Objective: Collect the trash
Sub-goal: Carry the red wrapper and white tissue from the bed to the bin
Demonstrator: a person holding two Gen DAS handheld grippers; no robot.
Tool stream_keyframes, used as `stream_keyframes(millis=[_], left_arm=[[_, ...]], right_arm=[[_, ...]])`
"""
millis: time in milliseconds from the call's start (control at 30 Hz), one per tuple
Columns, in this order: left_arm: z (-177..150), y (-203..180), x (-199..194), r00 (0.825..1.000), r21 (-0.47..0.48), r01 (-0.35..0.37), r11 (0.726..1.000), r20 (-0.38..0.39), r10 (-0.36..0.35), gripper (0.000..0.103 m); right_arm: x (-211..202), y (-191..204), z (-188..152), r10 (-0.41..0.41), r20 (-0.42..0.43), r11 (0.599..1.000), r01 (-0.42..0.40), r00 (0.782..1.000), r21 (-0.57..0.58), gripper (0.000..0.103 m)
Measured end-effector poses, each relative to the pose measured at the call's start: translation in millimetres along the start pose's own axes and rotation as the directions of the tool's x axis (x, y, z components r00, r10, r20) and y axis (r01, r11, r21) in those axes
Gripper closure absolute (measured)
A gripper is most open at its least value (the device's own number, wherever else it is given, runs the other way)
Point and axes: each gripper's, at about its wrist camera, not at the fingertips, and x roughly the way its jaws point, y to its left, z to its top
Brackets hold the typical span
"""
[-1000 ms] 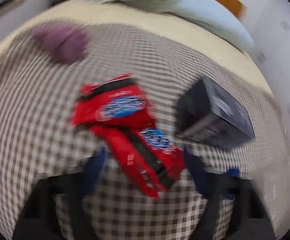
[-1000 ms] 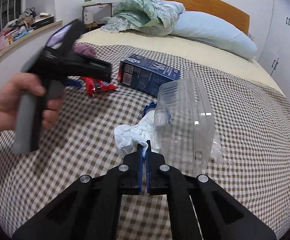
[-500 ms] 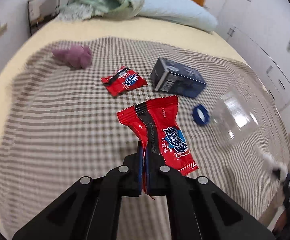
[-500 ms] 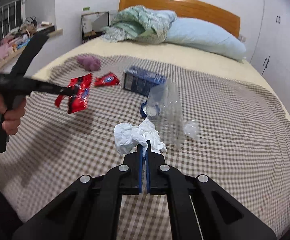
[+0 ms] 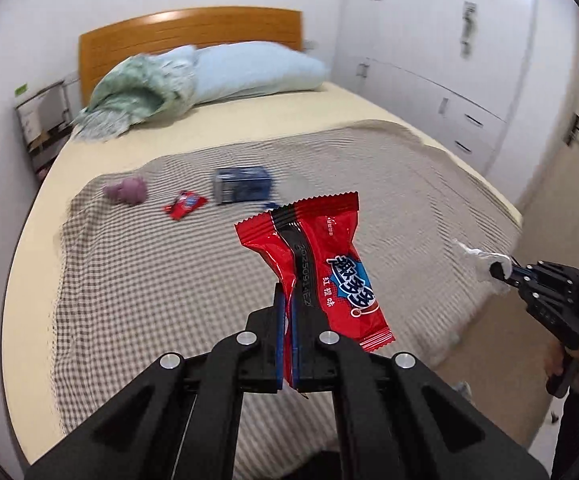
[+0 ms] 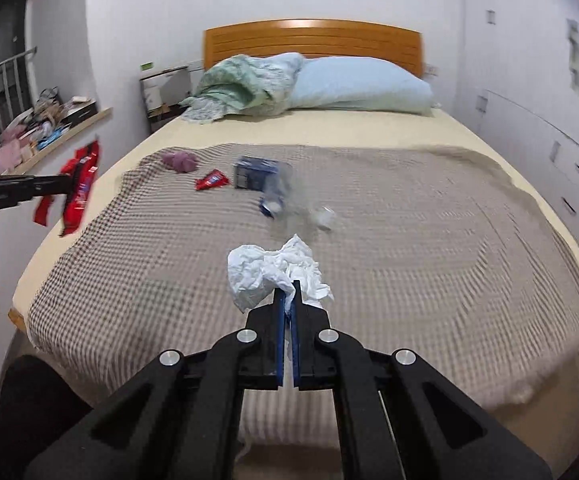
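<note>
1. The left gripper [image 5: 287, 312] is clamped on a glossy red plastic snack wrapper [image 5: 321, 264] with a black stripe and a blue-and-white logo. The wrapper stands up out of the closed jaws, in the air in front of the bed.
2. The right gripper [image 6: 288, 300] pinches a crumpled white paper tissue [image 6: 269, 270], which bulges out to the left of its blue pads [image 6: 279, 320], off the bedcover.
3. In the right wrist view the left gripper shows at the far left, beyond the bed's side edge, the red wrapper hanging from it.
4. In the left wrist view the right gripper with its tissue shows at the far right, over the tan floor [image 5: 501, 356] beside the bed.
5. On the brown-and-white checked blanket [image 6: 409, 240] lie a smaller red snack wrapper [image 6: 211, 180], a dark blue cardboard carton [image 6: 253, 172] just to its right, and a clear plastic container [image 6: 289, 200] with a blue piece, blurred, touching or just in front of the carton.
6. A small purple cloth lump [image 6: 179, 160] sits left of the small wrapper, near the blanket's far edge.
7. A pale blue pillow [image 6: 361, 84] and a green patterned cloth [image 6: 245, 84] rest against the wooden headboard [image 6: 313, 40].
</note>
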Motion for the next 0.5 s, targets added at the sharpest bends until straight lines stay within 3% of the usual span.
stream_keyframes(millis=[300, 400, 500], left_arm=[[-72.5, -139.6, -37.3, 0.993, 0.173, 0.116, 0.978, -0.034, -0.112, 0.103], [-99.8, -190.3, -25.9, 0.980, 0.196, 0.189, 0.962, -0.100, -0.172, 0.103], [-126.9, -237.7, 0.5, 0.945, 0.194, 0.285, 0.938, -0.218, -0.242, 0.103]], right_arm=[[-89.0, -64.2, -108.2, -0.088, -0.042, 0.988, 0.093, 0.995, 0.121, 0.101], [-108.2, -88.2, -151.3, -0.101, -0.063, 0.976, 0.111, 0.993, 0.186, 0.101], [-115.9, -112.9, -206.5, -0.131, -0.119, 0.953, 0.158, 0.984, 0.257, 0.101]])
